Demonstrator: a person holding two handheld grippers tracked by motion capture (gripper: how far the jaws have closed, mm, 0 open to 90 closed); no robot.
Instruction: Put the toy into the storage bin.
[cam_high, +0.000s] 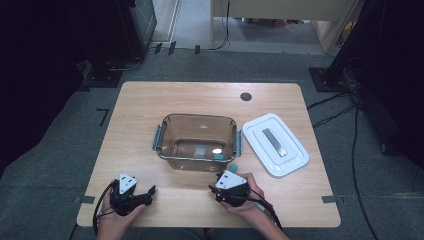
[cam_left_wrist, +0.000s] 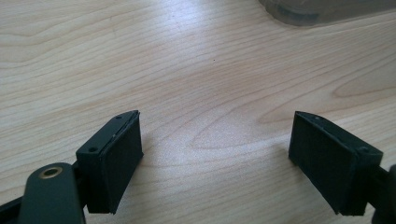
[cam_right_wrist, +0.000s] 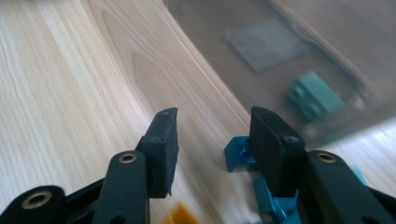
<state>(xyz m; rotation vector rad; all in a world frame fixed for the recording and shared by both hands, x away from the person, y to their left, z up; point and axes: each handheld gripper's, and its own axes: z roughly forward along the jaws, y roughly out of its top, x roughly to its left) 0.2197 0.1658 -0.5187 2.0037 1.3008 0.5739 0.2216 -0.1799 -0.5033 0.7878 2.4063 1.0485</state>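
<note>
A clear brownish container (cam_high: 199, 142) stands mid-table with a teal block (cam_high: 218, 156) inside at its near right corner. Its white lid (cam_high: 275, 145) lies to the right. My right gripper (cam_high: 226, 186) hovers just in front of the container's near right corner. In the right gripper view this gripper (cam_right_wrist: 212, 119) is open, nothing between its jaws; blue blocks (cam_right_wrist: 238, 154) lie beside the right jaw, and the teal block (cam_right_wrist: 315, 95) shows through the container wall (cam_right_wrist: 280, 46). My left gripper (cam_high: 142, 196) is at the near left; the left gripper (cam_left_wrist: 217, 130) stands wide open over bare wood.
A small orange piece (cam_right_wrist: 180, 214) shows blurred under the right gripper. A round dark hole (cam_high: 245, 96) marks the far side of the wooden table (cam_high: 150, 105). The container's corner (cam_left_wrist: 322, 11) is some way ahead of the left gripper. Cables run over the floor on the right.
</note>
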